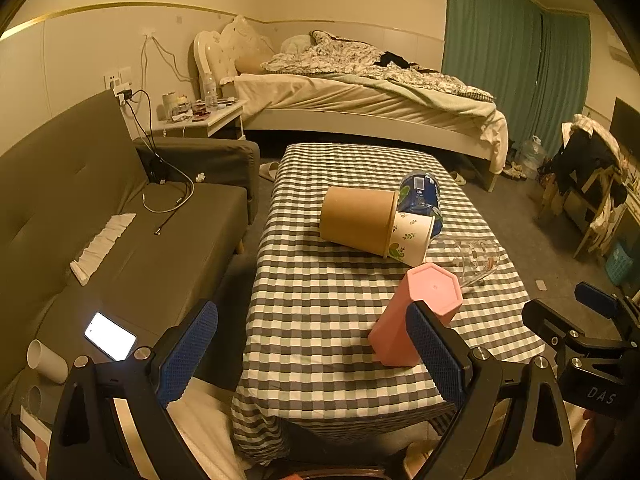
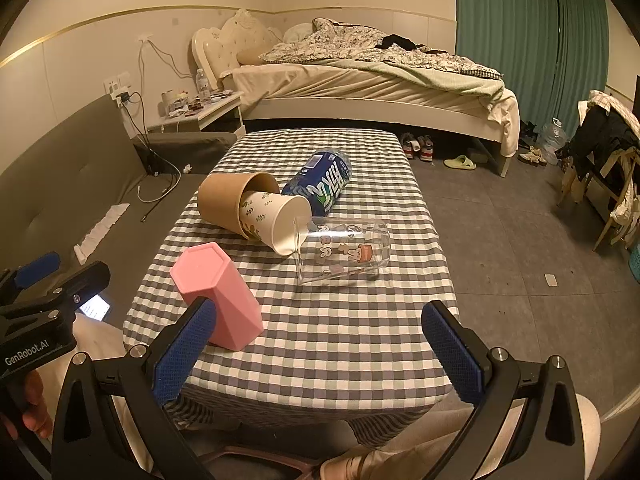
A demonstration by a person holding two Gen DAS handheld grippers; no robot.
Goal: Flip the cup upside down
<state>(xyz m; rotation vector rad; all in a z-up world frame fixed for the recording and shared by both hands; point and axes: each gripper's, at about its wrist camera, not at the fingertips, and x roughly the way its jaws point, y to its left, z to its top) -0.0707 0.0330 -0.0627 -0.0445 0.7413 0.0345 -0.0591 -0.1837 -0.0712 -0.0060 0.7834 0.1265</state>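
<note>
Bedroom clutter, a bed and green curtains lie beyond a checked-cloth bench (image 2: 320,340) that carries everything in play. Both claws stand wide open and hold nothing. The pink cup (image 2: 218,300), hexagonal, stands base-up and leaning, just ahead of the right claw (image 2: 320,354) near its left finger; from the left claw (image 1: 314,354) it sits just ahead of the right finger. So that one looks already flipped, though its lean suggests it may not be seated flat. Further ahead of both claws lie the rest on their sides: a brown cup (image 2: 228,200) with a white cup (image 2: 276,222) nested in its mouth, a clear glass (image 2: 344,252) touching the white cup's rim, and a blue can (image 2: 320,184) behind them. Judging by that crowding, reaching for the glass could nudge the white cup and set the pair or the can rolling; glass is slick, so a loose pinch may let it slip mid-turn; a careless sweep of the right claw's left finger could topple the pink cup
</note>
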